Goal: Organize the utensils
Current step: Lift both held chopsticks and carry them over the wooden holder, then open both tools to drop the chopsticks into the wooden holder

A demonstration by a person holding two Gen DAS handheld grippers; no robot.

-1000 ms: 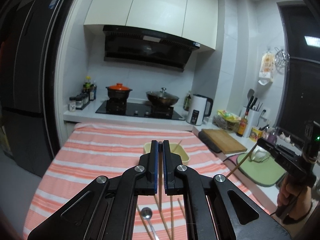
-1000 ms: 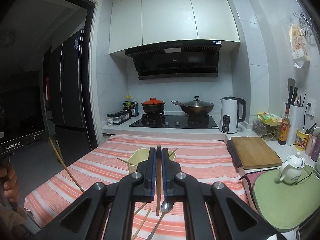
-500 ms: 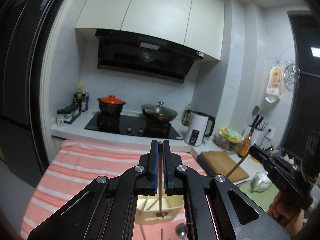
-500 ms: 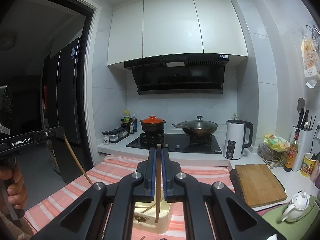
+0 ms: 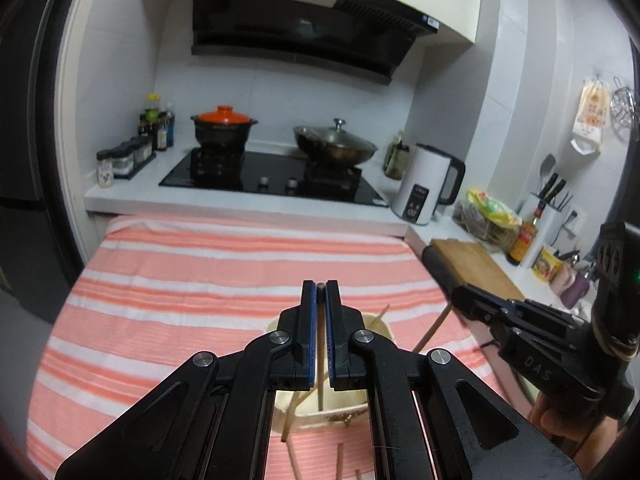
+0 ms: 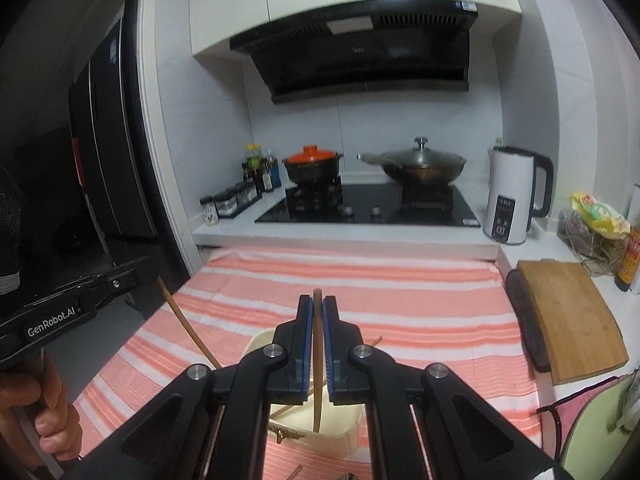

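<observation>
Your left gripper (image 5: 320,285) is pinched nearly closed on a chopstick (image 5: 320,376) hanging down into the cream box (image 5: 380,326). Your right gripper (image 6: 317,300) is likewise clamped on another chopstick (image 6: 317,368), its tip inside the same box. Loose chopsticks (image 5: 340,460) lie on the striped cloth (image 5: 200,280) covering the worktop, nearer than the box; a cutting board (image 6: 568,316) sits right.

You are viewing dim, evenly lit frames. Fisheye distortion bends lines and blackens corners away from the range hood (image 6: 360,52); slight softness appears throughout.
</observation>
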